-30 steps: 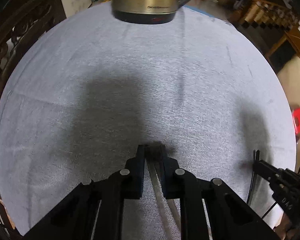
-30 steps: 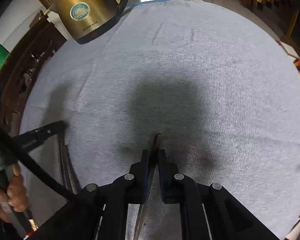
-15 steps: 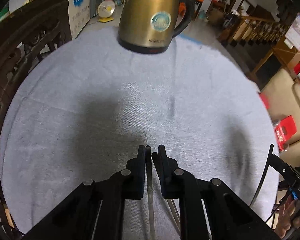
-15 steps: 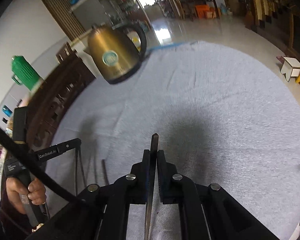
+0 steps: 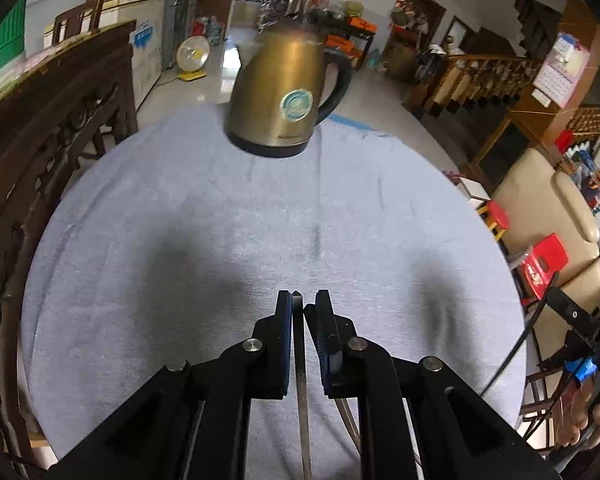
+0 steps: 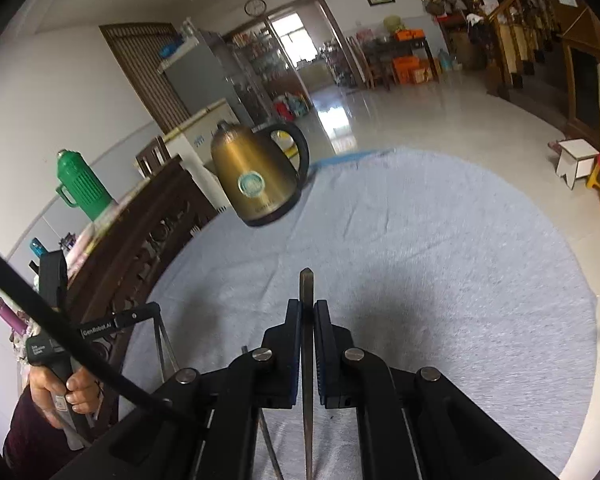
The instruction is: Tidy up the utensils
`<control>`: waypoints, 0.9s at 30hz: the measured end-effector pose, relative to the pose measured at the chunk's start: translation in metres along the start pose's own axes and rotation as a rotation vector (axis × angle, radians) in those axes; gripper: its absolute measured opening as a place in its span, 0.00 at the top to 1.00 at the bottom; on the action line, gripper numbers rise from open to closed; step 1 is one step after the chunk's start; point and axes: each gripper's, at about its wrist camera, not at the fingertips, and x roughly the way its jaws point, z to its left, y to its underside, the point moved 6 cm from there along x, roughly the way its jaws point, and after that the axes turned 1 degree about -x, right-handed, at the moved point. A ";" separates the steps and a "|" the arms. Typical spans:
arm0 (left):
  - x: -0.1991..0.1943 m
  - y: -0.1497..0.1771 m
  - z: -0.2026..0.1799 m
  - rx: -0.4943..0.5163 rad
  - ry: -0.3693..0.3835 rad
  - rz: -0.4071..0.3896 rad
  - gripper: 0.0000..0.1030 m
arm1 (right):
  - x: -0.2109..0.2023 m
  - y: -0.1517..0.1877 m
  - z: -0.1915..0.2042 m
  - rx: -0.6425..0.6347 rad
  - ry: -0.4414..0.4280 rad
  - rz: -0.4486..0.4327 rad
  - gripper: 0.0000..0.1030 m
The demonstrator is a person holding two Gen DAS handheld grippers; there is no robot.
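My left gripper (image 5: 302, 300) is shut on a thin metal chopstick (image 5: 300, 368), whose end sits between the fingertips and whose length runs back under the camera. My right gripper (image 6: 307, 308) is shut on a darker chopstick (image 6: 306, 292) whose tip sticks out past the fingertips. Both are lifted above the grey tablecloth (image 5: 220, 220). Another thin stick (image 6: 266, 436) lies on the cloth below the right gripper. The left gripper also shows in the right wrist view (image 6: 156, 312), with a stick hanging below it.
A brass electric kettle (image 5: 288, 92) stands at the far edge of the round table, also in the right wrist view (image 6: 256, 176). A carved dark wooden chair (image 5: 40, 140) stands at the left. A beige sofa (image 5: 548, 208) and red stool (image 5: 544, 260) are at the right.
Both grippers have lifted off the cloth with their chopsticks and tilted up, so the kettle and the room have come into view.
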 end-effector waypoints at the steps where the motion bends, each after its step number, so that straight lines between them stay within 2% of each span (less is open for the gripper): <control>1: -0.004 -0.001 -0.003 0.006 0.012 -0.005 0.89 | -0.007 -0.002 0.002 -0.004 0.001 -0.016 0.93; 11: -0.020 -0.002 -0.024 0.037 0.081 -0.023 0.89 | -0.043 -0.003 0.008 -0.005 -0.006 -0.081 0.93; 15: -0.018 0.001 -0.022 0.035 0.069 -0.012 0.89 | -0.050 -0.003 0.005 0.001 -0.009 -0.097 0.93; 18: -0.008 0.005 -0.015 0.035 0.033 0.007 0.89 | -0.052 -0.002 0.003 0.002 -0.007 -0.099 0.93; 21: 0.011 0.009 0.002 0.019 -0.013 0.044 0.89 | -0.050 -0.001 0.000 0.004 -0.003 -0.095 0.93; 27: 0.055 0.023 0.037 -0.043 -0.036 0.140 0.89 | -0.034 -0.004 -0.010 0.020 -0.004 -0.080 0.94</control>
